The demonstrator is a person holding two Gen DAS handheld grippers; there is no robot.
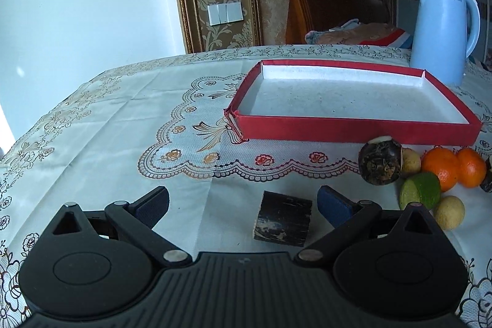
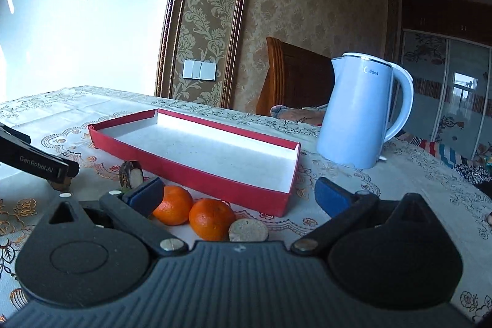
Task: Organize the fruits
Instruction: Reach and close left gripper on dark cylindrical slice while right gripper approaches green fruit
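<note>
A shallow red box [image 1: 353,129] with a white inside lies empty on the tablecloth; it also shows in the right wrist view [image 2: 196,171]. My left gripper [image 1: 243,202] is open, with a dark cut cylinder piece [image 1: 283,220] lying between its fingers, nearer the right one. To its right lie a dark round fruit [image 1: 380,163], two oranges [image 1: 439,168], a half lime [image 1: 419,191] and small yellow fruits [image 1: 449,212]. My right gripper [image 2: 238,194] is open above two oranges [image 2: 210,219] and a tan cut piece [image 2: 248,231].
A light blue electric kettle [image 1: 442,29] stands behind the box's right end, also in the right wrist view [image 2: 359,112]. The left gripper's body [image 2: 40,165] enters the right wrist view at the left. A wooden headboard and bedding lie beyond the table.
</note>
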